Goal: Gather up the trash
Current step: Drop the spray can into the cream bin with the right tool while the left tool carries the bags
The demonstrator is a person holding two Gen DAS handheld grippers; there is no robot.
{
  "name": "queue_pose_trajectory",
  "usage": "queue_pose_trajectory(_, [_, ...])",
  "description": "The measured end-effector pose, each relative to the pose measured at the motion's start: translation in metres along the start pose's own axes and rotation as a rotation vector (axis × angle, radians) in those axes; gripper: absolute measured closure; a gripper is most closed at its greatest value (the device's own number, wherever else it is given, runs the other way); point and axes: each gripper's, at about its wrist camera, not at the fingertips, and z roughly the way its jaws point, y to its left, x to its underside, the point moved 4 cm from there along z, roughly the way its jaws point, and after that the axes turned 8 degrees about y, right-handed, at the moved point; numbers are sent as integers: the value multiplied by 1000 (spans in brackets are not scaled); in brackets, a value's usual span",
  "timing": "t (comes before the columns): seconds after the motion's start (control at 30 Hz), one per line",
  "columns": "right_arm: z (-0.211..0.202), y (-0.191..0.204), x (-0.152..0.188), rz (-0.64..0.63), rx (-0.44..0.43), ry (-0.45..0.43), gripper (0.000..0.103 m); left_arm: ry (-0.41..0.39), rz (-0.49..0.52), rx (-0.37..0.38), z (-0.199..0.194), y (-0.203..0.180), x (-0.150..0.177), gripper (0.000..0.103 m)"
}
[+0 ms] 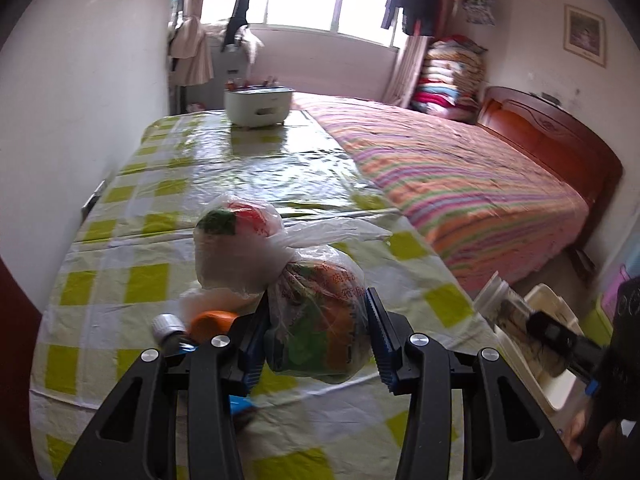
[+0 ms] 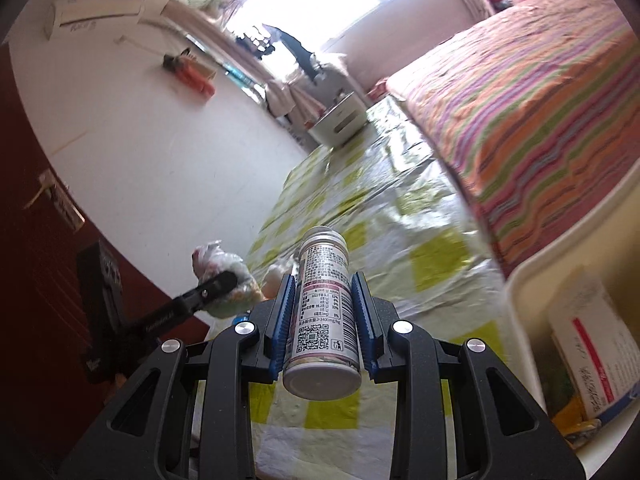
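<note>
**Bright bedroom, white walls**

Daylight pours through a wide window hung with clothes. A bed under a striped cover meets a worktop in green-and-white check. Folded quilts stack beside the wooden headboard.

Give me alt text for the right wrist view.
The right gripper clamps a white labelled bottle above a green-checked tablecloth. At left, the left gripper holds a plastic bag; a striped bed lies right.
</note>
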Motion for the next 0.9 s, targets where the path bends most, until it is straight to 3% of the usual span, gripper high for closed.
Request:
queue_pose_trajectory(0.3, [-42,-27,-2,31,86,-114,75,13,107,101,2,-65,11,60])
queue_pose_trajectory(0.73, [-98,-72,-5,105,282,-304,75,23,205,208,3,-135,22,60])
queue_pose_trajectory(0.9, [-98,-76,-4,147,290,-329,59,38,236,233,6,-153,25,60])
